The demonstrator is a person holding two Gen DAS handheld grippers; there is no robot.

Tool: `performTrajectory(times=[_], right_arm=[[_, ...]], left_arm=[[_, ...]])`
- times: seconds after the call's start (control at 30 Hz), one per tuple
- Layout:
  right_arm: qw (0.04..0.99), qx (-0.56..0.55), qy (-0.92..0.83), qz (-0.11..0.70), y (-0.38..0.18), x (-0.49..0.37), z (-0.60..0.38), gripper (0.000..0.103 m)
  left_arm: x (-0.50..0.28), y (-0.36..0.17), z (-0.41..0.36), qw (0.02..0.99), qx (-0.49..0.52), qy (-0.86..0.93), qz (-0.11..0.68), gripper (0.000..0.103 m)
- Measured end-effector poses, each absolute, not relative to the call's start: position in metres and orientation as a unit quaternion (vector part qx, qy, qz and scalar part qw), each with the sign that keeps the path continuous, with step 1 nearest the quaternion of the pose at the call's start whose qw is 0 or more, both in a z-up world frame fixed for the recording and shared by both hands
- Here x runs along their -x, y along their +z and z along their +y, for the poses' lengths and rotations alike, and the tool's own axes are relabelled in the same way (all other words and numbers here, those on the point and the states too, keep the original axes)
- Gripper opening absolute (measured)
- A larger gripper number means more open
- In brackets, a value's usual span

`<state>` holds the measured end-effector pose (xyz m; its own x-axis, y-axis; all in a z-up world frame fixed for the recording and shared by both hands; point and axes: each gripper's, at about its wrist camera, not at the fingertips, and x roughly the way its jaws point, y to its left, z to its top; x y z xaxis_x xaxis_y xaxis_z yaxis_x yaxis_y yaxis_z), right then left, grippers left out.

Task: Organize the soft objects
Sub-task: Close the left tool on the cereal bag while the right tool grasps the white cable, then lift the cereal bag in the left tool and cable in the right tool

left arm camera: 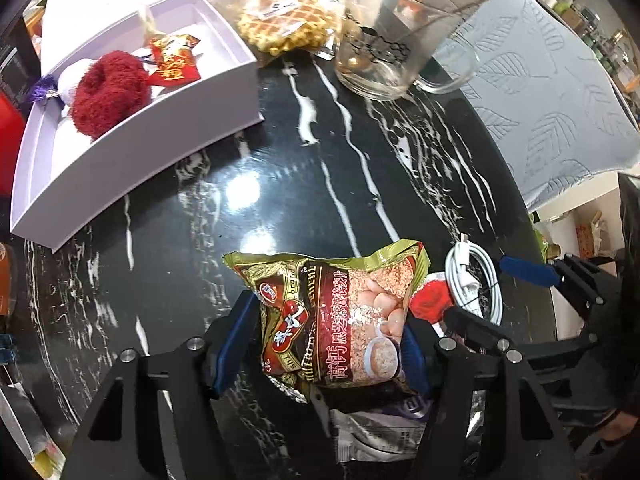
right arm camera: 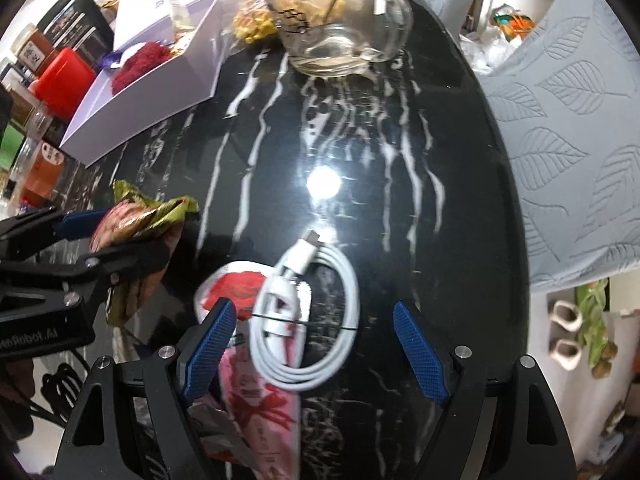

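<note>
A green-and-red oatmeal packet [left arm camera: 340, 320] stands between the blue pads of my left gripper [left arm camera: 328, 320], which is shut on it and holds it a little above the black marble table [left arm camera: 280, 184]. The right wrist view shows that same packet [right arm camera: 132, 220] at the left. My right gripper [right arm camera: 312, 308] is open above a coiled white cable [right arm camera: 308, 312] that lies partly on a pink-and-red packet [right arm camera: 256, 400]. At the back left, a white box [left arm camera: 224, 92] holds a fluffy red item [left arm camera: 108, 92] and a red sachet [left arm camera: 174, 62].
A glass mug [left arm camera: 384, 48] and a wrapped waffle [left arm camera: 288, 24] stand at the far side of the table. A silver packet [left arm camera: 384, 432] lies under my left gripper. A grey leaf-patterned cushion [left arm camera: 540, 100] borders the table on the right. Red containers [right arm camera: 64, 76] stand left of the box.
</note>
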<state>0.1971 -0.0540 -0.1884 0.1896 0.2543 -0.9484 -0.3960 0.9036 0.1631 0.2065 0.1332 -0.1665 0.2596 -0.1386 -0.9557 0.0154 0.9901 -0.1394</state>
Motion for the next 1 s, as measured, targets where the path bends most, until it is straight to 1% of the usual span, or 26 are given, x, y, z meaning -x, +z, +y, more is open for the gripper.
performTrajectory(times=[0.07,0.13,0.57,1.0], right_arm=[[0.773,0.071,0.206,0.596,-0.189,-0.194,-0.049,0.078],[0.784,0.085,0.202,0.581,-0.188,-0.190,-0.046,0.053],[0.796,0.051,0.182,0.575,-0.180,-0.184,-0.071,0.051],[0.814,0.041,0.191,0.547,-0.141,-0.160,-0.088,0.051]], left_arm=[[-0.206,-0.166,0.137,0.793,0.053,-0.046,0.606,0.065],[-0.205,-0.166,0.139,0.793,0.056,-0.045,0.605,0.065],[-0.190,-0.159,0.133,0.799,0.051,-0.053,0.596,0.065],[-0.167,-0.116,0.121,0.815,0.048,-0.059,0.574,0.065]])
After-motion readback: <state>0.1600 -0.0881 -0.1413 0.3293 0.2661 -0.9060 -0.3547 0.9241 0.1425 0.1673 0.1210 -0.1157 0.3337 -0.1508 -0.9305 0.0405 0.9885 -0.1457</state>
